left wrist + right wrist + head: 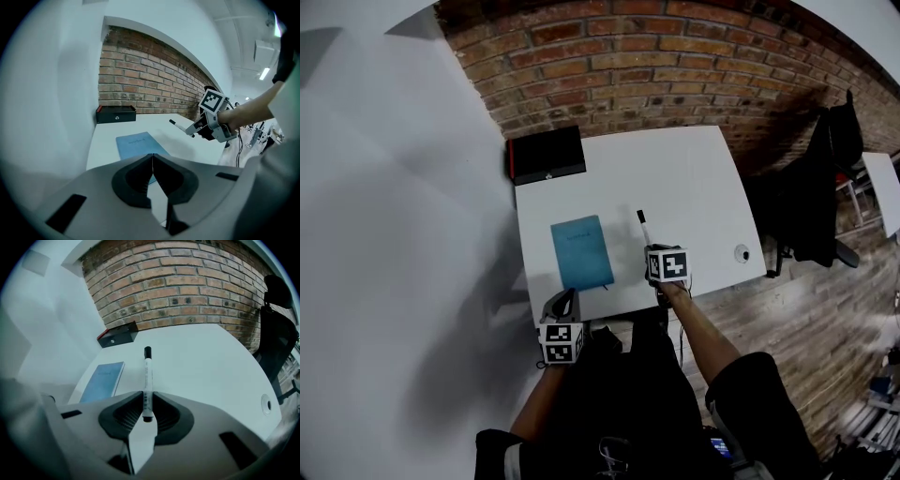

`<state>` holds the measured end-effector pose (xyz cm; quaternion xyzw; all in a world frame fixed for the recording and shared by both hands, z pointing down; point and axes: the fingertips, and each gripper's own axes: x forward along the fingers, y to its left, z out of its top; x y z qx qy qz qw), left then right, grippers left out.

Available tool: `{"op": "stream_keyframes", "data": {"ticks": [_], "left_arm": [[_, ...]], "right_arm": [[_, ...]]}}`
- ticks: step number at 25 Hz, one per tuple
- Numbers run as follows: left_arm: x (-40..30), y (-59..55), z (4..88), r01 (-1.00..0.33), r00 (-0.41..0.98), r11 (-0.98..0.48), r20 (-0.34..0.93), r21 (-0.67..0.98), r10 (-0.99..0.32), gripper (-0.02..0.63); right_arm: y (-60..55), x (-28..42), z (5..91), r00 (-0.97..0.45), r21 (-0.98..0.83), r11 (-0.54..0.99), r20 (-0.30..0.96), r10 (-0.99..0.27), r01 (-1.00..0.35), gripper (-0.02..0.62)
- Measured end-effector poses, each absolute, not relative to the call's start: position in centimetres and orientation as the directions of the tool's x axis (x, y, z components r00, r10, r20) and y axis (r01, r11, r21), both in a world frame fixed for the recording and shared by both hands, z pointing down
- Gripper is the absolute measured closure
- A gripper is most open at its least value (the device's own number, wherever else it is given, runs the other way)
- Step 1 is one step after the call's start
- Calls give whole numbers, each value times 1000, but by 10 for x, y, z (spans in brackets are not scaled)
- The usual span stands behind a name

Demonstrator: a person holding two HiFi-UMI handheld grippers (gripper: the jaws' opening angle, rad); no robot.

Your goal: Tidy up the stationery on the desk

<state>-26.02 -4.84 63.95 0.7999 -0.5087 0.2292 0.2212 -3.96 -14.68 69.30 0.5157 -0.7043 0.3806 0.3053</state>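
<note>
**A:** What is the right gripper (pixel 146 401) doing?

**B:** It is clamped on the pen (pixel 146 373). The jaws pinch the white barrel near its rear end. The rest of the pen sticks straight forward, with the black cap pointing toward the brick wall (pixel 187 287).

**A:** Does the pen touch the desk (pixel 694 187)?

**B:** In the left gripper view it looks clear of the top, with a shadow under it. In the head view it sits just right of centre, directly above the gripper's marker cube.

**A:** And the left gripper (pixel 153 171)?

**B:** Its jaws are pressed together with nothing between them. In the head view it hangs at the lower left, at the desk's near edge.

**A:** Where is the other stationery?

**B:** The blue notebook (pixel 581 251) lies flat left of the pen, apart from it and just above the left gripper in the frame. A black box (pixel 546 155) sits at the desk's far left corner, against the wall and well apart from both grippers.
</note>
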Motion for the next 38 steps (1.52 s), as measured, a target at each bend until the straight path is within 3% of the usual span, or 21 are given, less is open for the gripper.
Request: {"op": "stream_keyframes", "data": {"ticks": [38], "left_arm": [[-326, 0, 666, -963, 267, -224, 648, 150, -714, 591]], "right_arm": [[-109, -150, 745, -476, -458, 134, 831, -288, -879, 514]]}}
